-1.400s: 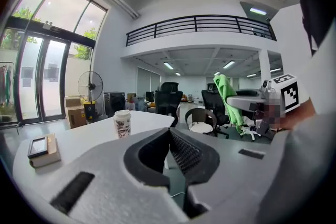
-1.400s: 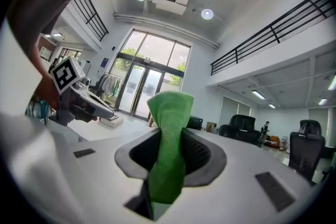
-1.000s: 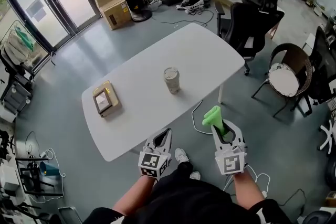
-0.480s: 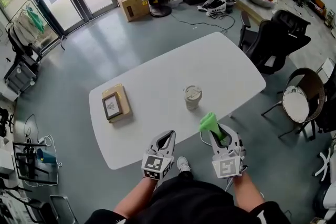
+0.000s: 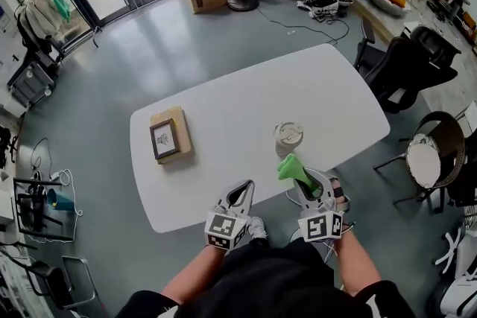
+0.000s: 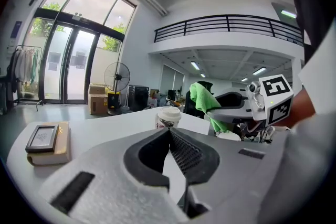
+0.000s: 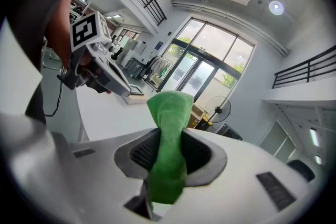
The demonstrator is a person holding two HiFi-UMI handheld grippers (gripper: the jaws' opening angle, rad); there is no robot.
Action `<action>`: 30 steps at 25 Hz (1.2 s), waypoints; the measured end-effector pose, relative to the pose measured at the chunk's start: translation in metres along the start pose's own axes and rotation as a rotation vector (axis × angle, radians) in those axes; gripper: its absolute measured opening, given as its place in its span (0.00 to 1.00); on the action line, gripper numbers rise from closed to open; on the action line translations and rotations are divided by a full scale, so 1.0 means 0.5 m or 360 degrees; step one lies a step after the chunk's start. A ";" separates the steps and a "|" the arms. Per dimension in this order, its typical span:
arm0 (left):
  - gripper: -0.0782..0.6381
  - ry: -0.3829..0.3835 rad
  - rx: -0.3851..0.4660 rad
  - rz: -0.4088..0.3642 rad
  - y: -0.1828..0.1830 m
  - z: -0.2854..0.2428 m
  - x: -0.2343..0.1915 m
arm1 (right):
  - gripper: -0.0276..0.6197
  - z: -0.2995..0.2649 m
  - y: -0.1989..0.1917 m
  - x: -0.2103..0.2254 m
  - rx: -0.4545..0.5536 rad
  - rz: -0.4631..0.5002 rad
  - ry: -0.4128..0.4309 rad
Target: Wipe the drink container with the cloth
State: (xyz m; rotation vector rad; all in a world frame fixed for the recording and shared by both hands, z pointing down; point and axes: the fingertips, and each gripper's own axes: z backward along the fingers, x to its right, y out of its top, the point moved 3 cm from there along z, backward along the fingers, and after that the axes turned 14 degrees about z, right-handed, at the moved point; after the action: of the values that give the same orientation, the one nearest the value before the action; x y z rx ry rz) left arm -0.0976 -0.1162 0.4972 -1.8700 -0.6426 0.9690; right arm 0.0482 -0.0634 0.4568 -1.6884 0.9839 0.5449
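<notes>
My right gripper (image 7: 167, 152) was clamped on the green cloth (image 7: 169, 123), and my left gripper (image 6: 169, 136) was closed and empty. The lidded paper cup (image 5: 288, 138) stood on the tabletop (image 5: 223, 115) just ahead of the right gripper. I judged this to be the approach; next, the cloth needed to reach the cup's wall.

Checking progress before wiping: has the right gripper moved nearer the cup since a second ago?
Yes. The right gripper has closed in on the cup, leftward and forward; its green cloth now shows just short of the cup.
</notes>
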 end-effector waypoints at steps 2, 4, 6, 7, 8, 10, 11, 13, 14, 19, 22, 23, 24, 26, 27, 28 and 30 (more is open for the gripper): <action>0.13 0.0033 -0.0011 0.0002 -0.009 0.000 -0.007 | 0.23 -0.025 -0.015 -0.016 -0.0008 -0.0023 0.0062; 0.13 0.0082 -0.0028 0.0009 -0.019 0.001 -0.019 | 0.23 -0.053 -0.032 -0.038 -0.0014 -0.0079 0.0139; 0.13 0.0139 -0.0035 0.0017 -0.025 0.004 -0.031 | 0.23 -0.081 -0.044 -0.059 -0.0012 -0.0182 0.0220; 0.13 0.0169 -0.0033 0.0022 -0.027 0.004 -0.035 | 0.23 -0.094 -0.047 -0.065 -0.0006 -0.0251 0.0254; 0.13 0.0200 -0.0032 0.0029 -0.029 0.004 -0.038 | 0.23 -0.106 -0.049 -0.068 0.0000 -0.0321 0.0285; 0.13 0.0266 -0.0035 0.0049 -0.037 0.006 -0.038 | 0.23 -0.127 -0.056 -0.072 0.0006 -0.0460 0.0345; 0.13 0.0296 -0.0036 0.0062 -0.040 0.008 -0.036 | 0.23 -0.137 -0.060 -0.075 0.0002 -0.0523 0.0378; 0.13 0.0350 -0.0035 0.0086 -0.048 0.011 -0.032 | 0.23 -0.156 -0.067 -0.082 -0.0011 -0.0631 0.0446; 0.13 0.0375 -0.0035 0.0095 -0.051 0.012 -0.032 | 0.23 -0.167 -0.069 -0.088 -0.0014 -0.0677 0.0477; 0.13 0.0470 -0.0042 0.0144 -0.066 0.014 -0.032 | 0.23 -0.215 -0.083 -0.105 -0.0027 -0.0899 0.0589; 0.13 0.0511 -0.0046 0.0144 -0.073 0.012 -0.032 | 0.23 -0.231 -0.088 -0.106 -0.0046 -0.1036 0.0637; 0.13 0.0513 -0.0049 0.0147 -0.078 0.012 -0.032 | 0.23 -0.237 -0.089 -0.107 -0.0052 -0.1081 0.0647; 0.13 0.0515 -0.0055 0.0153 -0.084 0.012 -0.031 | 0.23 -0.242 -0.093 -0.109 -0.0059 -0.1125 0.0653; 0.13 0.0522 -0.0063 0.0164 -0.093 0.014 -0.028 | 0.23 -0.250 -0.102 -0.110 -0.0076 -0.1217 0.0660; 0.13 0.0527 -0.0065 0.0167 -0.096 0.015 -0.027 | 0.23 -0.252 -0.105 -0.110 -0.0084 -0.1267 0.0665; 0.13 0.0531 -0.0068 0.0169 -0.099 0.017 -0.026 | 0.23 -0.254 -0.107 -0.110 -0.0090 -0.1319 0.0671; 0.13 0.0540 -0.0073 0.0171 -0.106 0.021 -0.027 | 0.23 -0.258 -0.111 -0.111 -0.0100 -0.1426 0.0680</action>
State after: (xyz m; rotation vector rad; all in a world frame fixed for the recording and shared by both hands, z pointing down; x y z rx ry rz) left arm -0.1158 -0.0975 0.5461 -2.0647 -0.3659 0.6837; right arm 0.0483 -0.1591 0.5736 -2.1221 0.3932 -0.3920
